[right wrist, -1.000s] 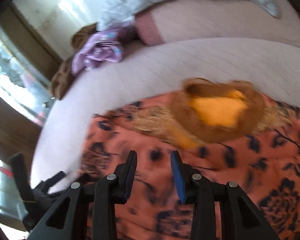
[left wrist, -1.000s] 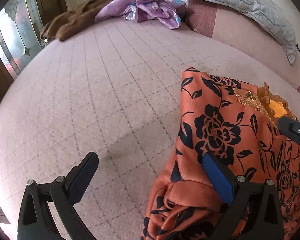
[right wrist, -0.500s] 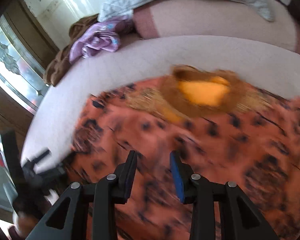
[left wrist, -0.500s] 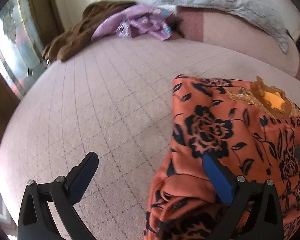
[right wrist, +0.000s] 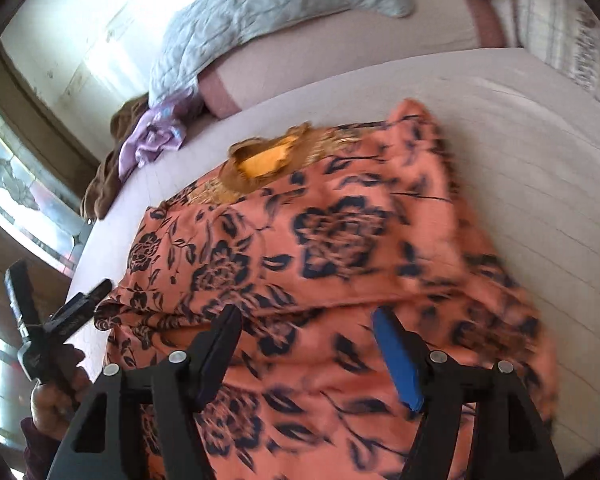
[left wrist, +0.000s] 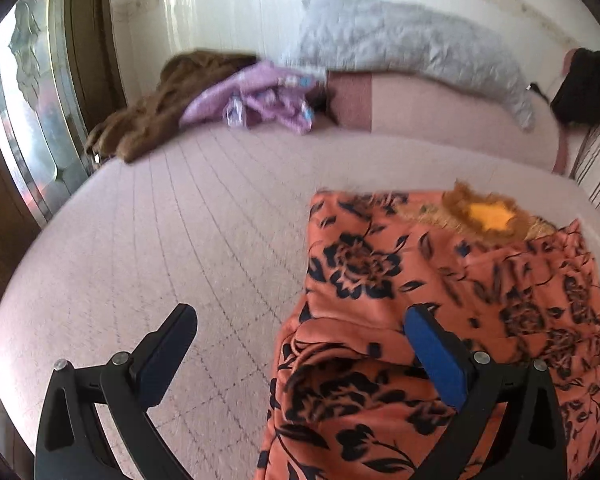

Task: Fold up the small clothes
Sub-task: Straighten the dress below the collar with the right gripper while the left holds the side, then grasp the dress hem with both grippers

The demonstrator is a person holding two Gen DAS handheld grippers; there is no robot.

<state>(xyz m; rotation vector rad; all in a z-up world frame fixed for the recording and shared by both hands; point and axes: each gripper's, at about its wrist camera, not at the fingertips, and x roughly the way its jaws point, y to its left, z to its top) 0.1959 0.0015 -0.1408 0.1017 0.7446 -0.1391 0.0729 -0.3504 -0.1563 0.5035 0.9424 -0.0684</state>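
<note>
An orange garment with a black flower print (left wrist: 440, 300) lies on the pink quilted bed (left wrist: 180, 260), its yellow-lined neck opening (left wrist: 490, 214) at the far end. It fills the right wrist view (right wrist: 320, 260). My left gripper (left wrist: 300, 344) is open and empty at the garment's near left edge; its left finger is over bare bed, its right finger over the cloth. My right gripper (right wrist: 306, 344) is open and empty above the garment's near part. The left gripper also shows in the right wrist view (right wrist: 60, 292), held by a hand.
A brown garment (left wrist: 152, 112) and a purple garment (left wrist: 260, 96) lie at the bed's far left. A grey quilt (left wrist: 400, 48) lies over the pink bolster (left wrist: 440, 108). A window (left wrist: 24, 112) is on the left. A dark object (left wrist: 584, 84) sits far right.
My right gripper has opened wider and pulled back, showing more of the garment. My left gripper has pulled back and tilted up, still open; the garment lies flatter.
</note>
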